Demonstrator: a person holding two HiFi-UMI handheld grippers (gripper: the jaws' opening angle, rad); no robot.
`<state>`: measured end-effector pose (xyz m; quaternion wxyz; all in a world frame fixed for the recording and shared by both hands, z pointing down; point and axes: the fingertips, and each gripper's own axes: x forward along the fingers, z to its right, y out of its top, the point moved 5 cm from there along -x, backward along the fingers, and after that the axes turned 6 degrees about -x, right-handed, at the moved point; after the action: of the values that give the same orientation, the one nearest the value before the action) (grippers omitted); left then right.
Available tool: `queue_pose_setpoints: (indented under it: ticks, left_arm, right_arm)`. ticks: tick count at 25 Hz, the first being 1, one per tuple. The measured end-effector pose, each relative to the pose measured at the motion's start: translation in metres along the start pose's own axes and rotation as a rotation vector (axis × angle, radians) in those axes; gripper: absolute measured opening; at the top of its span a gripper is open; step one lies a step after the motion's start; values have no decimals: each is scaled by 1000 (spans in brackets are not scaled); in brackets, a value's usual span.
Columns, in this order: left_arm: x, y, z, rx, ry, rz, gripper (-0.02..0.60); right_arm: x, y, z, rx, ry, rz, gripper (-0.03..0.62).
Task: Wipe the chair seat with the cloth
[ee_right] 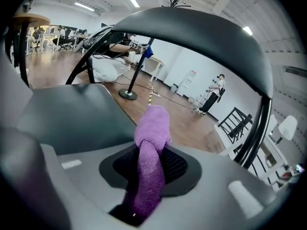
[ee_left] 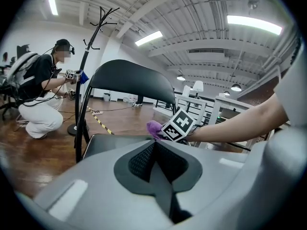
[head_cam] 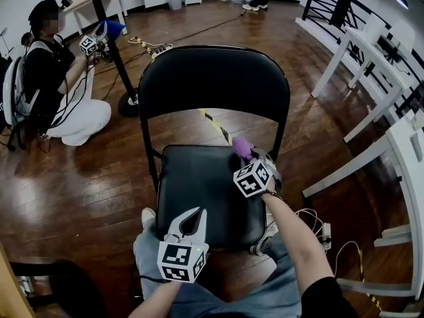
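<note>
A black folding chair stands in front of me, its seat (head_cam: 199,191) bare and its backrest (head_cam: 212,78) upright. My right gripper (head_cam: 250,156) is over the seat's far right corner, shut on a purple cloth (head_cam: 242,148) that sticks out past the fingertips. In the right gripper view the cloth (ee_right: 152,128) runs up between the jaws of that gripper (ee_right: 152,150), with the seat (ee_right: 72,114) to the left. My left gripper (head_cam: 187,222) hovers at the seat's front edge, shut on nothing. The left gripper view shows its closed tips (ee_left: 154,145), the seat (ee_left: 108,140) and the cloth (ee_left: 153,127).
A person (head_cam: 59,85) crouches at the far left beside a coat stand (head_cam: 126,101). White tables (head_cam: 371,52) line the right side. Cables and a power strip (head_cam: 321,227) lie on the wooden floor right of the chair. Yellow-black tape (head_cam: 215,124) runs behind the backrest.
</note>
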<state>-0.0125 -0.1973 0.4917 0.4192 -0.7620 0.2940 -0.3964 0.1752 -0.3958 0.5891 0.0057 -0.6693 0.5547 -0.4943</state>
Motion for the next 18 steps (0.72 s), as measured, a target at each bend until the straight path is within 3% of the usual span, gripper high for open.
queue_pose_setpoints:
  ticks: [5, 18]
  left_arm:
    - [-3, -1, 3, 0, 3, -3, 3]
    - [-13, -2, 30, -9, -11, 24, 4]
  right_arm:
    - [-7, -10, -10, -1, 29, -28, 94]
    - [-86, -40, -69, -81, 111, 19, 95]
